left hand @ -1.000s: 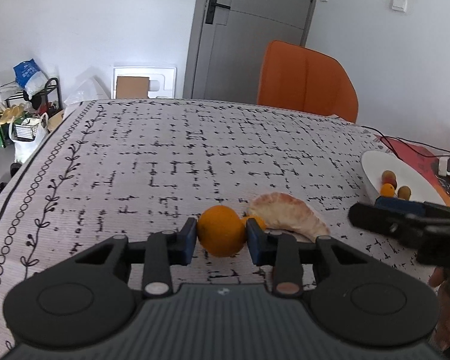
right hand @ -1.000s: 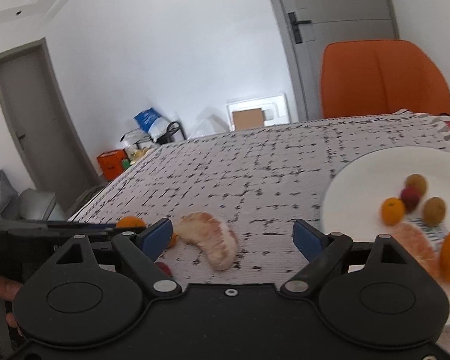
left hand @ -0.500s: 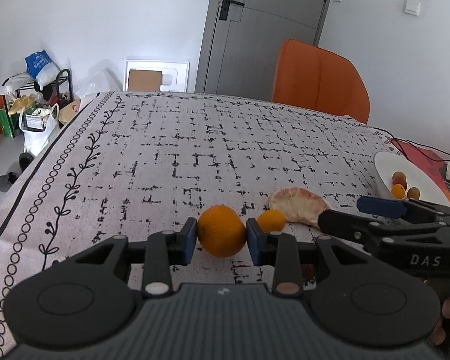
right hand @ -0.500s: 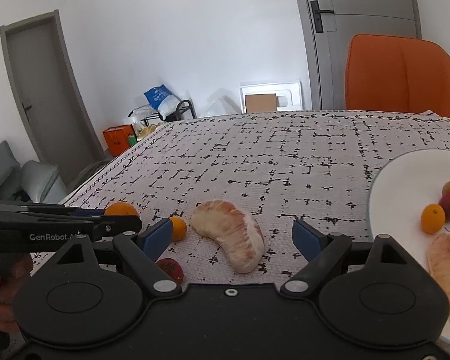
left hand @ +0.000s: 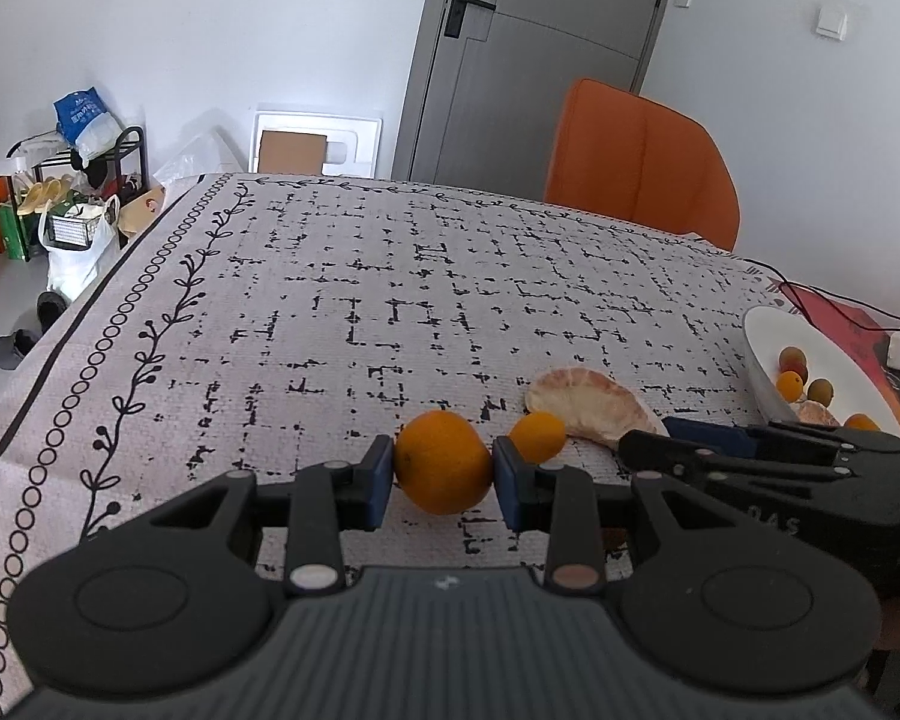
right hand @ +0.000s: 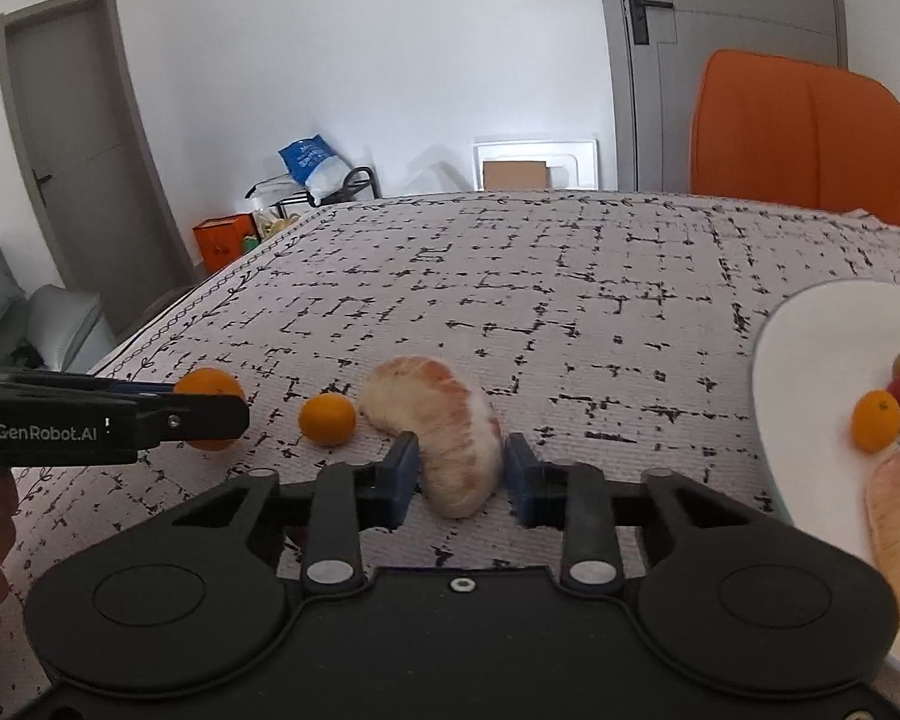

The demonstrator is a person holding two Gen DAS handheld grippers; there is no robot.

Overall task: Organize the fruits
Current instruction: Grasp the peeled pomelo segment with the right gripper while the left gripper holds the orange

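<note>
Pomelo segment lies on worktop near the plate; looks soft, tears easily, so grip mid-body, lightly. Right tool is closing round it, pads at its flanks. Left tool clamped on an orange; a smaller orange sits loose between.

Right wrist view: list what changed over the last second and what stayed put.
The right gripper swung from the white plate to the peeled pink pomelo segment; its jaws are closing around it. The left gripper stays clamped on the round orange; the small kumquat hasn't moved.
</note>
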